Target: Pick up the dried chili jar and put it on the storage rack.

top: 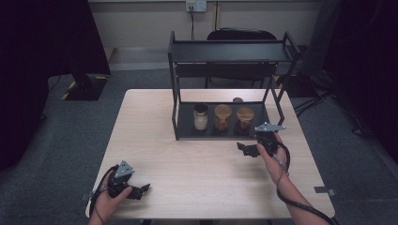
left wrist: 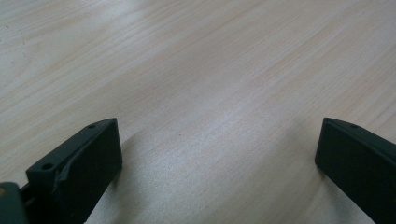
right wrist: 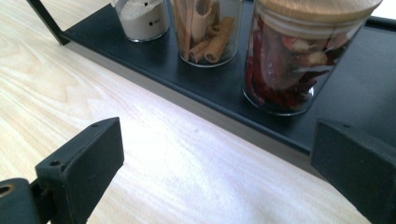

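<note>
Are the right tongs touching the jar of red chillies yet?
Apart. In the right gripper view, the right tongs stand open over bare table, with the shelf's front edge lying between them and the jar of red chillies.

No readable text, brand or number anywhere; only small black square marks, illegible, on the clear glass jar of white powder.

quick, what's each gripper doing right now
Left gripper: open, empty, over bare table.
Right gripper: open, empty, facing the jar of red chillies on the rack.
</note>
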Available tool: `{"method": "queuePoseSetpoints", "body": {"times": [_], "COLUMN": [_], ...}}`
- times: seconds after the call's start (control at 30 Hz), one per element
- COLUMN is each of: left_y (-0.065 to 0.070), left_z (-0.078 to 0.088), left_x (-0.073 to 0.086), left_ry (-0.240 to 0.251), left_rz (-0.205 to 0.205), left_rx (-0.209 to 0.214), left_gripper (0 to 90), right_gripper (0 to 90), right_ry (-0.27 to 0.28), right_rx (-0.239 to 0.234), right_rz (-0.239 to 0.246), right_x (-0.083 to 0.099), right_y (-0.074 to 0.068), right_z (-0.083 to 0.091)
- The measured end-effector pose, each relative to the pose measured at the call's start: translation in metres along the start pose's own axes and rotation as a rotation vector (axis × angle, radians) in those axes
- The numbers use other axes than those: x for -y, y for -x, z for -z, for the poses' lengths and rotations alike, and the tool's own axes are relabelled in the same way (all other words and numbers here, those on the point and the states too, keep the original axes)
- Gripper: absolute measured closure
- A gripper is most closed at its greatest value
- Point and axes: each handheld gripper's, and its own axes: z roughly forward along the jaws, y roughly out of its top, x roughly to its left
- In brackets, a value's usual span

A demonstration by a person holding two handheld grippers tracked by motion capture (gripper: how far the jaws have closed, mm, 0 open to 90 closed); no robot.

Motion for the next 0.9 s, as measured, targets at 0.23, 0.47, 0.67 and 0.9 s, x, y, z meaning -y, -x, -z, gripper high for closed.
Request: {"method": "queuePoseSetpoints", "body": {"times": [0.23, 0.47, 0.67, 0.9], "left_y": [0.000, 0.000, 0.000, 0.000], "left_z": [0.000, 0.000, 0.000, 0.000], "left_x": [0.000, 0.000, 0.000, 0.000], "left_ry": [0.000, 0.000, 0.000, 0.000], "left_rz": [0.000, 0.000, 0.000, 0.000], "left_rx": [0.000, 0.000, 0.000, 0.000], "left_gripper": [0.1, 0.1, 0.1, 0.1], "right_gripper": [1.7, 1.7, 1.7, 1.7], "right_ry": [0.002, -0.004, -0.003, -0.010], "right_rx": [-0.011, -0.026, -0.038, -0.046], "right_rz": [0.007, 0.008, 0.008, 0.010], "right_x": [0.006, 0.012, 0.017, 0.023], "right_y": [0.000, 0.000, -0.001, -0.003], "right_z": [0.006, 0.010, 0.014, 0.016]}}
